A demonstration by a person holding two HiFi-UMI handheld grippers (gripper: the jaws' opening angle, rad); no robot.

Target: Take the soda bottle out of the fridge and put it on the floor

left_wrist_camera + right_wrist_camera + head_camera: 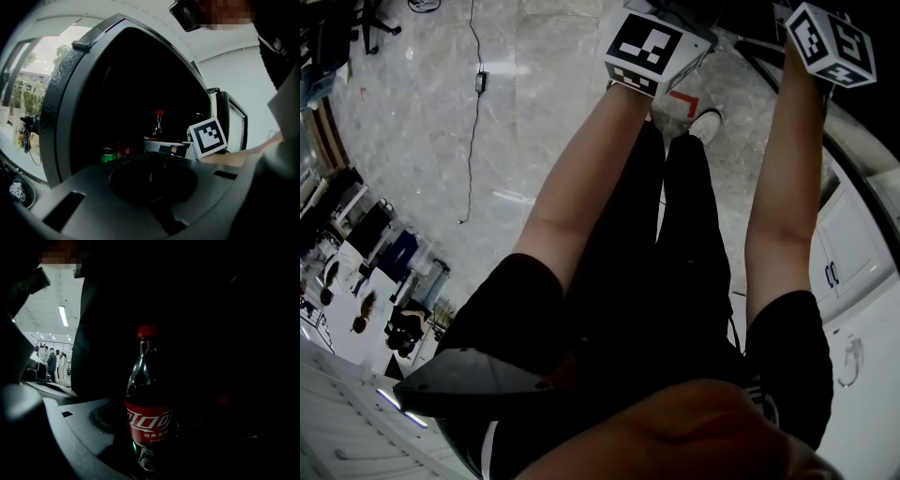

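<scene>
Both your arms reach out level toward the fridge (61, 93). Your right gripper (830, 42) stands wide around the upright soda bottle (147, 423), not pressing it. Your left gripper (652, 47) gapes empty.

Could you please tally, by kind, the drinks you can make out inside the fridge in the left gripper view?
soda bottle: 1
green can: 1
small red-topped things beside the can: too dark to count
Total clearly seen: 2

the soda bottle (147, 399) stands upright inside the fridge (65, 103), a can (108, 153) to its left.
</scene>
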